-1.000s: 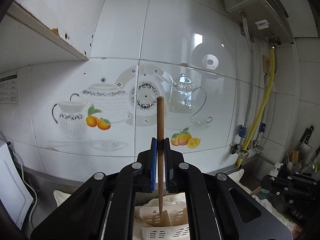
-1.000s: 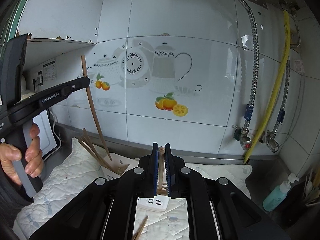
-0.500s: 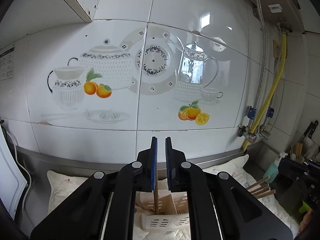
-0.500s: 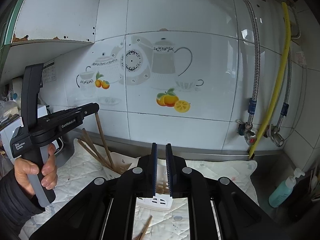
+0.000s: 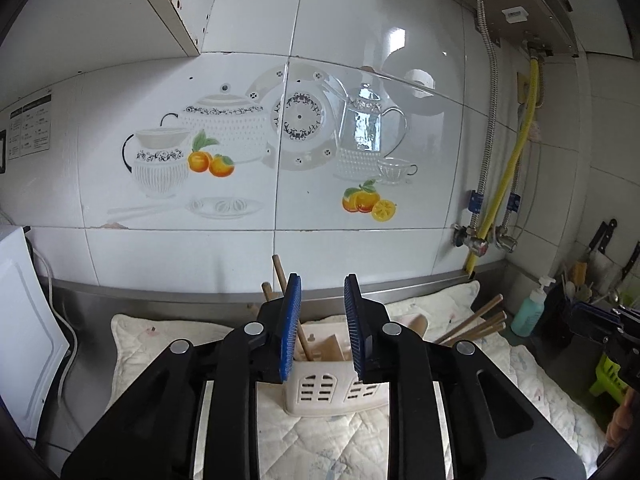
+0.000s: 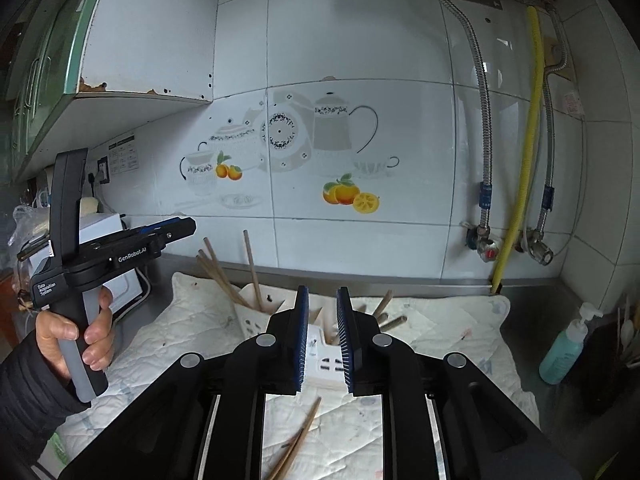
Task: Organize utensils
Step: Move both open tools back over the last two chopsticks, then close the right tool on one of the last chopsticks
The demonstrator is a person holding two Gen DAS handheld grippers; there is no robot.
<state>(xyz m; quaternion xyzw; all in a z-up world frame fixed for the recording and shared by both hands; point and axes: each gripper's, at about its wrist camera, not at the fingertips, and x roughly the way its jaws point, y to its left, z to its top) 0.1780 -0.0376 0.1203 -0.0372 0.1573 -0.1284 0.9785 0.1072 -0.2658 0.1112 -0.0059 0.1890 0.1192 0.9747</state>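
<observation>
A white slotted utensil holder [image 5: 334,386] stands on a quilted mat, just beyond my left gripper [image 5: 322,284], which is open and empty above it. Wooden chopsticks [image 5: 280,276] stand in its left side and more chopsticks [image 5: 474,322] lean out to the right. In the right wrist view the holder [image 6: 322,346] sits behind my right gripper [image 6: 322,294], open and empty. Chopsticks [image 6: 252,268] lean in its left compartment. Loose chopsticks [image 6: 298,438] lie on the mat under the right gripper. The left gripper [image 6: 160,234] shows at left, hand-held.
The quilted mat [image 6: 448,336] covers a steel counter against a tiled wall. A teal soap bottle [image 6: 566,350] stands right, below gas pipes and valves [image 6: 508,240]. A white appliance [image 5: 24,320] stands left. Knives and utensils [image 5: 598,256] stand far right.
Both grippers opened. The left one had lowered a chopstick into the holder and let it go; the right also released its chopstick. Both now sit back from the holder.
</observation>
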